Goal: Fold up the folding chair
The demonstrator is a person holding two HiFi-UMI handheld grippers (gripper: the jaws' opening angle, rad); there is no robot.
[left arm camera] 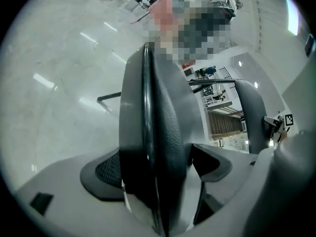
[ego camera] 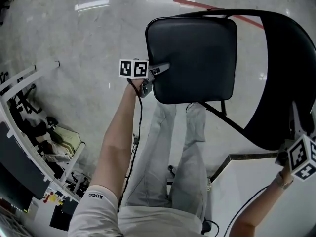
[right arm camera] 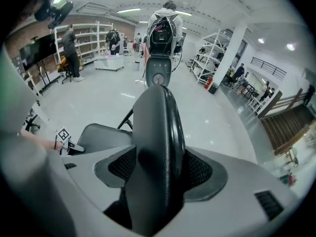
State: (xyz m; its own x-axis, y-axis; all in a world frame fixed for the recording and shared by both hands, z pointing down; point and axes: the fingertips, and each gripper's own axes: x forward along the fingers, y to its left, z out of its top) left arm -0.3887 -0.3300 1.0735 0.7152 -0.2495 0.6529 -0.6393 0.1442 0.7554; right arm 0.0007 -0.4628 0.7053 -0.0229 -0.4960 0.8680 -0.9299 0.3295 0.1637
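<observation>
My left tongs (ego camera: 157, 72) were clamped on the left edge of the seat (ego camera: 190, 68) of the folding chair (ego camera: 212, 38), upper middle of the head view. My right tongs (ego camera: 295, 125) pinched the backrest (ego camera: 289, 73) rim at the right edge. To fold it cleanly, I judged I should steady the back and swing the seat up toward it (slowly, lest either grip slip).

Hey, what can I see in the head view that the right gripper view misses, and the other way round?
Only the head view: the person's legs, a red floor stripe and the whole top of the seat. Only the right gripper view: a staircase, a standing person, and the backrest clamped edge-on in the right hand-held gripper. Both: the seat with the left hand-held gripper on its edge.
</observation>
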